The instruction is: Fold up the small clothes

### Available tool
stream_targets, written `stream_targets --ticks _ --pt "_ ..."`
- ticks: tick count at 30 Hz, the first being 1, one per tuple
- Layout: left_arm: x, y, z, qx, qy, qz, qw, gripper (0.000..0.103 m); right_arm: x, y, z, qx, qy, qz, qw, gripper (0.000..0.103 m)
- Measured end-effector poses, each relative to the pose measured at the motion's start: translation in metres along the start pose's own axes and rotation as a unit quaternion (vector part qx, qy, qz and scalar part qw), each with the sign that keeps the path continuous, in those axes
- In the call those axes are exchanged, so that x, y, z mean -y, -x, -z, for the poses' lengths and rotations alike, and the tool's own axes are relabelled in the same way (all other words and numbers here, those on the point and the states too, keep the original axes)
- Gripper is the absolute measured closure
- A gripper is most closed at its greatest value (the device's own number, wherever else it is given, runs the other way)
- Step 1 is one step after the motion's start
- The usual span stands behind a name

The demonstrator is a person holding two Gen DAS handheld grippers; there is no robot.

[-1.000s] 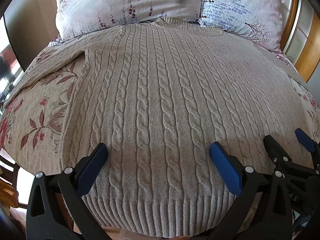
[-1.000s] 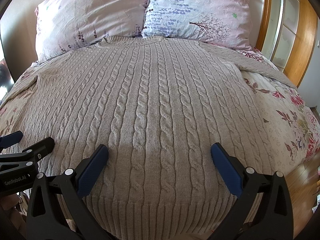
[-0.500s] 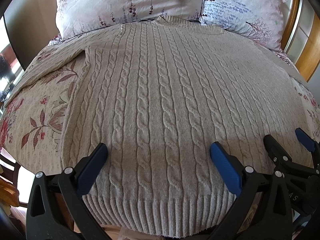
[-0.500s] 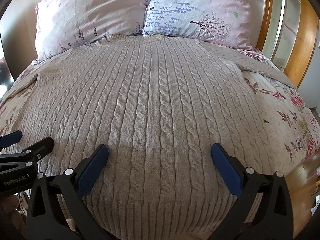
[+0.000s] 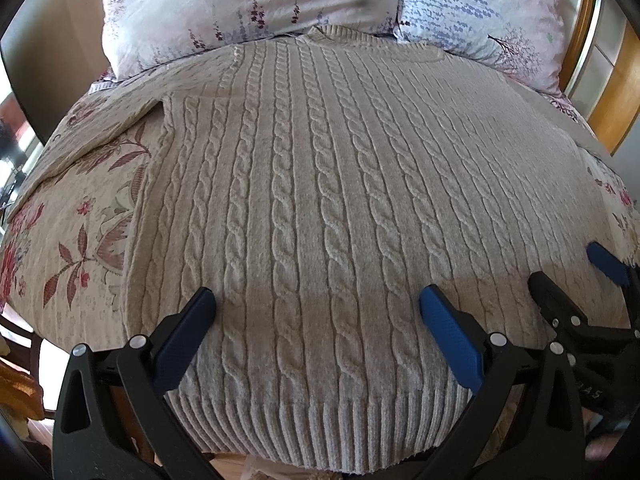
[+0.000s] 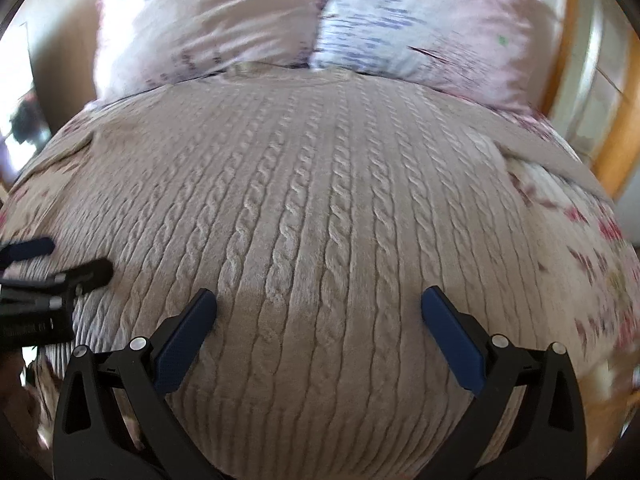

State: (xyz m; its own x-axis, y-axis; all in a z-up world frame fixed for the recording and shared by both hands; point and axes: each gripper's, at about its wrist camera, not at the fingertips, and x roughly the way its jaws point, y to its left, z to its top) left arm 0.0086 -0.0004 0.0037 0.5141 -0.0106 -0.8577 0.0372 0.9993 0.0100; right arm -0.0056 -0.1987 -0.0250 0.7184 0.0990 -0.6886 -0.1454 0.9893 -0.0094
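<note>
A beige cable-knit sweater [image 5: 320, 184] lies flat, front up, on the bed, collar toward the pillows and ribbed hem [image 5: 320, 424] nearest me. Its sleeves spread out to both sides. My left gripper [image 5: 316, 304] hovers open over the lower left part of the sweater, nothing between its blue pads. My right gripper [image 6: 320, 304] hovers open over the sweater [image 6: 320, 208] lower right of middle, also empty. Each gripper shows in the other's view: the right gripper [image 5: 576, 276] at the right edge, the left gripper [image 6: 60, 264] at the left edge.
Two floral pillows [image 5: 248, 4] [image 5: 480, 12] lean at the head of the bed. A floral bedspread [image 5: 72, 240] shows either side of the sweater. A wooden headboard frame [image 5: 616, 92] stands at the right. The bed's near edge lies just under the hem.
My right gripper has moved forward over the sweater, so the hem has left its view, which is now blurred. The left gripper has barely moved. Both stay open.
</note>
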Motion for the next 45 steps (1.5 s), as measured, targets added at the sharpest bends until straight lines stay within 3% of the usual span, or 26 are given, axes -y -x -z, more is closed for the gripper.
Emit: stream_targets --ticks 2,4,7,9,12,13,16,20,22,24,28,31,34,38,40,45 --pt "-0.002 -0.001 -0.005 0.004 -0.002 0.009 0.9999 0.002 0.012 -0.002 -0.006 -0.004 0.009 -0.037 0.999 0.001" --pt "-0.006 -0.002 -0.010 0.014 0.001 0.021 0.9997 0.002 0.033 0.000 -0.014 0.002 -0.018 -0.044 0.999 0.001" --pt "-0.013 0.000 -0.021 0.044 0.006 0.038 0.9983 0.002 0.088 0.010 -0.033 0.041 -0.094 -0.023 0.994 0.001" --pt "-0.017 0.002 -0.027 0.067 0.008 0.055 0.9962 0.002 0.137 0.014 -0.046 0.056 -0.168 -0.020 0.984 0.004" --pt "-0.021 0.005 -0.041 0.098 0.006 0.085 0.9916 0.002 0.209 0.007 -0.057 0.048 -0.279 -0.022 0.959 0.025" --pt "-0.023 0.005 -0.046 0.102 0.005 0.090 0.9906 0.002 0.239 0.001 -0.058 0.042 -0.329 -0.030 0.943 0.032" --pt "-0.027 0.002 -0.061 0.100 0.005 0.104 0.9895 0.002 0.300 -0.013 -0.055 0.039 -0.422 -0.018 0.905 0.041" --pt "-0.037 -0.004 -0.077 0.093 0.017 0.126 0.9875 0.002 0.349 -0.028 -0.048 0.032 -0.492 0.008 0.870 0.048" --pt "-0.041 -0.005 -0.084 0.093 0.024 0.127 0.9873 0.002 0.364 -0.035 -0.040 0.029 -0.523 0.004 0.852 0.056" --pt "-0.044 -0.007 -0.088 0.097 0.027 0.123 0.9872 0.002 0.372 -0.040 -0.036 0.035 -0.541 0.000 0.841 0.062" --pt "-0.048 -0.011 -0.094 0.104 0.029 0.118 0.9871 0.002 0.383 -0.041 -0.036 0.046 -0.551 0.014 0.833 0.073" --pt "-0.052 -0.016 -0.097 0.100 0.034 0.121 0.9870 0.002 0.384 -0.047 -0.040 0.052 -0.543 0.039 0.837 0.089" --pt "-0.056 -0.021 -0.099 0.095 0.041 0.129 0.9862 0.002 0.377 -0.049 -0.050 0.049 -0.506 0.073 0.858 0.093" --pt "-0.064 -0.024 -0.102 0.099 0.053 0.128 0.9853 0.002 0.347 -0.026 -0.084 0.094 -0.422 0.110 0.895 0.094" --pt "-0.068 -0.022 -0.102 0.111 0.059 0.132 0.9833 0.002 0.325 -0.011 -0.103 0.121 -0.380 0.096 0.912 0.094" --pt "-0.074 -0.017 -0.102 0.135 0.072 0.148 0.9771 0.002 0.224 0.002 -0.152 0.143 -0.248 -0.015 0.958 0.094"
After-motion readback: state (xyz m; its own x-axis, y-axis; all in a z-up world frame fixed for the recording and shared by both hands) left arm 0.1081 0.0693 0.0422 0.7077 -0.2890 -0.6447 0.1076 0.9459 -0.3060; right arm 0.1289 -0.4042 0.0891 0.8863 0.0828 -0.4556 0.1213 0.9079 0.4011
